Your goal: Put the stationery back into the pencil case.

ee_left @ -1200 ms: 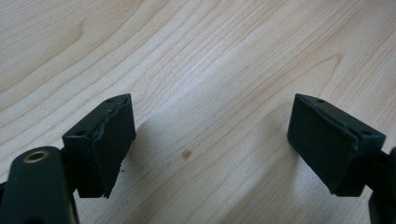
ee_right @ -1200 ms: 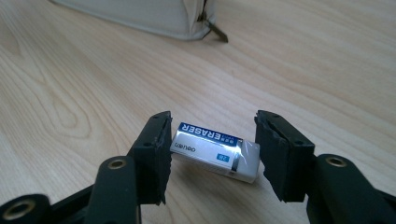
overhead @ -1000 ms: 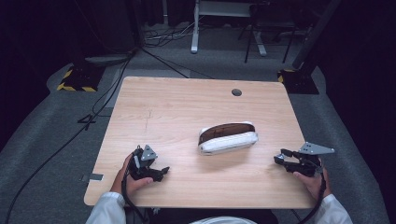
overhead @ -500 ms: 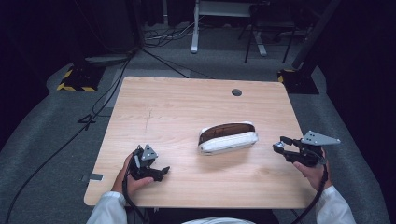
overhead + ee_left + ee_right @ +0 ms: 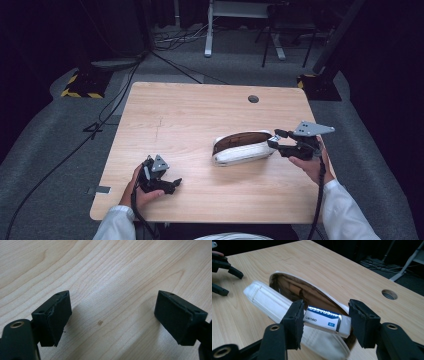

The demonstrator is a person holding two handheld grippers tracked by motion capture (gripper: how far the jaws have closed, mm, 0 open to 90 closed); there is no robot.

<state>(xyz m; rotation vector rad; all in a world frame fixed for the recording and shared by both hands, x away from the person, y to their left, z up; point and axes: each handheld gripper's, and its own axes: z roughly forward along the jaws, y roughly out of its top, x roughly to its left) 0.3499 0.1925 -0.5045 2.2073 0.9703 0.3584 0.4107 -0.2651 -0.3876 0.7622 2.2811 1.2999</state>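
Resting near the table's (image 5: pixel 200 105) front edge, the left gripper (image 5: pixel 167 184) lies low on the wood in the person's left hand (image 5: pixel 137 192). Its own view shows both jaws spread wide with bare tabletop between them, gripping nothing. It looks parked there, out of the way, well apart from the work on the other side.

Farther in and to the right, the right gripper (image 5: pixel 324 325) hangs at the near end of the case (image 5: pixel 274 302), a white zip pouch lying on its side with its mouth gaping and its brown lining showing. Between the jaws sits an eraser (image 5: pixel 325 320), white with a blue sleeve. The left jaw touches the eraser's end; a narrow gap seems to remain at the right jaw, so whether it is gripped or let go I cannot tell. The eraser sits at the lip of the opening, partly over the near wall, its long side across the jaws; held that way it would probably slide lengthwise into the mouth.

In the high view the right gripper (image 5: pixel 280 142) meets the case's (image 5: pixel 242 150) right end, right hand (image 5: pixel 310 162) behind it.

Beyond, the far table is bare apart from a cable hole (image 5: pixel 253 99).
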